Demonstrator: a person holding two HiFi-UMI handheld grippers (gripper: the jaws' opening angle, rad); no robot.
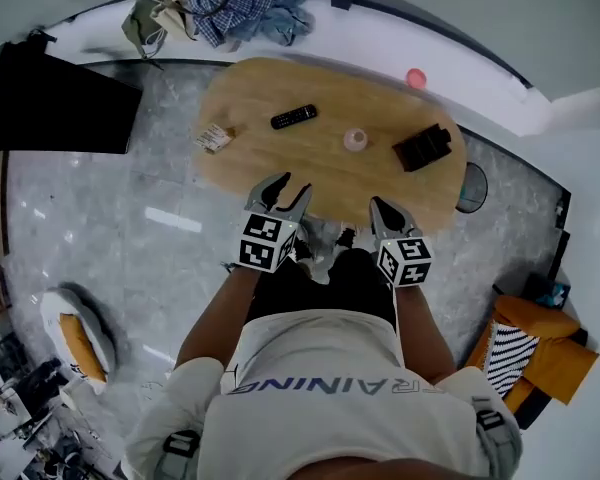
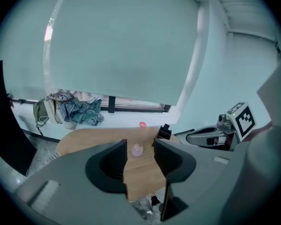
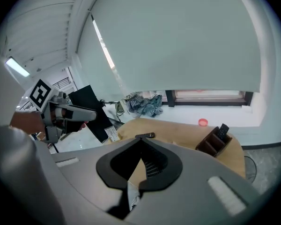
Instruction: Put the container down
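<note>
Left tongs (image 1: 292,186) hang over the near edge of the table (image 1: 320,173) with the jaws a moderate way apart and nothing between them. The right tongs (image 1: 380,206), also at that edge, have their tips together and are empty. The small pinkish container (image 1: 355,140) already stands upright on the table's middle, well apart from both tongs, so I judge the putting-down done. The next move seems to call for no more than keeping clear of it. What it holds, if anything, is too small to tell. Toward the table's right end sits a dark organizer box (image 1: 421,148) with a dark remote-like thing (image 3: 223,131) upright in one compartment. A loose remote control (image 1: 293,117) lies toward the table's far side.
</note>
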